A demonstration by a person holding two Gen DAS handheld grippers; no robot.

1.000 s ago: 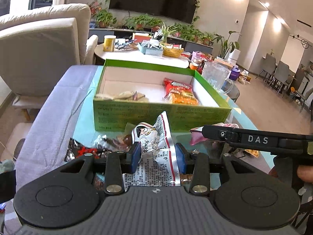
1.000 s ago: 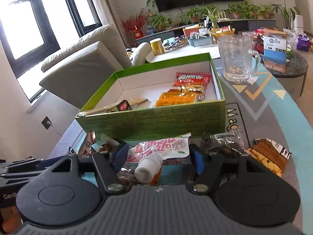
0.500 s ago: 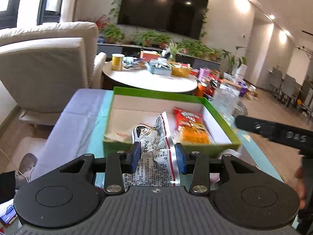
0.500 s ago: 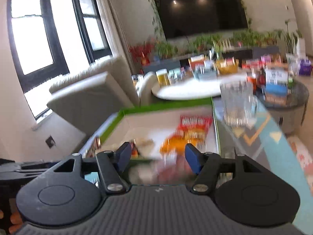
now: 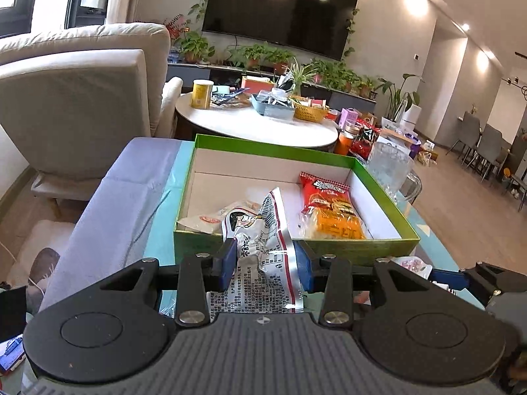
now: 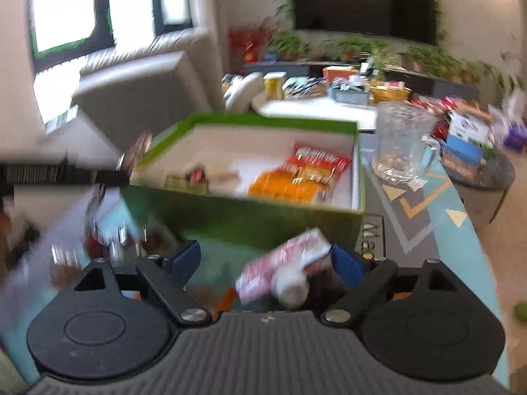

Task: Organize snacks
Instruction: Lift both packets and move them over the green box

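Left claw clamps a silver snack packet near the green box; right claw gapes, empty, over a pink packet on the desk.

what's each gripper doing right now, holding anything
Left gripper: closed on the silver snack packet.
Right gripper: jaws open, holding nothing; the pink snack packet lies below.

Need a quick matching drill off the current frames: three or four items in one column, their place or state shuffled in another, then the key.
Things:
1. silver snack packet
2. red chip bag
3. glass mug
4. pink snack pack

Places or states:
A. on the table in front of the green box, between the open right gripper fingers
B. on the table, right of the box
C. clamped in the left gripper
D. lying inside the box

Pairs: 1-C, 2-D, 3-B, 4-A
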